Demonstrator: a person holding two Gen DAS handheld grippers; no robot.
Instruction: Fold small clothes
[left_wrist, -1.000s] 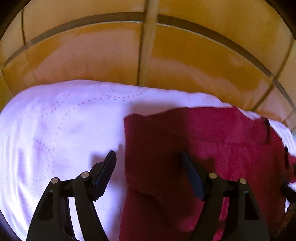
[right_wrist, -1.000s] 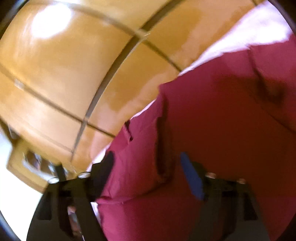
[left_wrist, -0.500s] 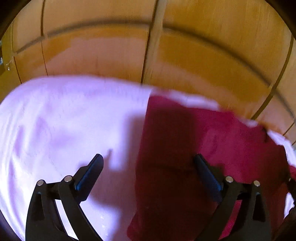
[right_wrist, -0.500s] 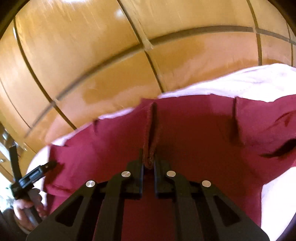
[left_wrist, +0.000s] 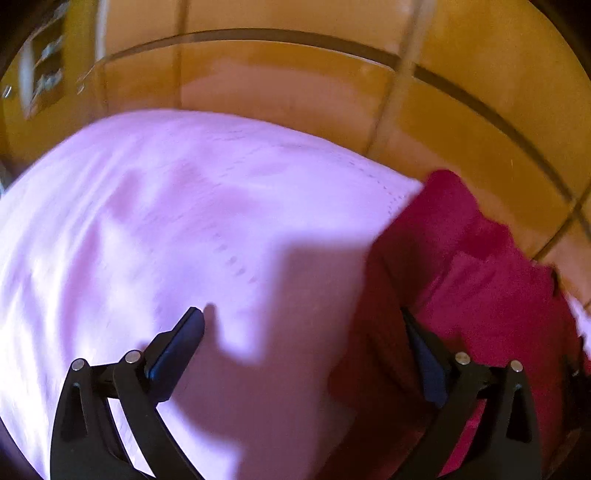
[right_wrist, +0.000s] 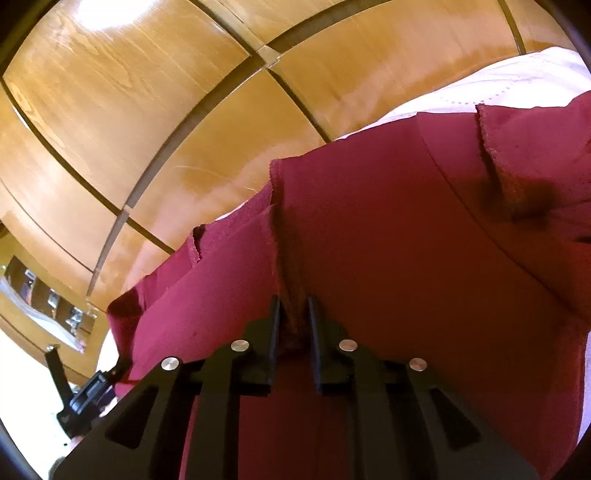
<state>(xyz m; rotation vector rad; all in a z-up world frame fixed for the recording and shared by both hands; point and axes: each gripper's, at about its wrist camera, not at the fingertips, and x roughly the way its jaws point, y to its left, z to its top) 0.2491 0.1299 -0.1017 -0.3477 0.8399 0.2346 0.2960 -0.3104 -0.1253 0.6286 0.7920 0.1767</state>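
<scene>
the red garment (right_wrist: 406, 236) lies on the pale sheet (left_wrist: 166, 221), a raised fold pinched between the nearly closed right gripper (right_wrist: 291, 321), likely to lift it over, while the left gripper (left_wrist: 303, 332) spreads wider, empty, beside its edge.

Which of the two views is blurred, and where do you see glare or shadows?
Left wrist view: motion blur smears the pale sheet, and a dark shadow falls beside the red garment. Right wrist view: sharp, with bright glare on the wooden panels.
</scene>
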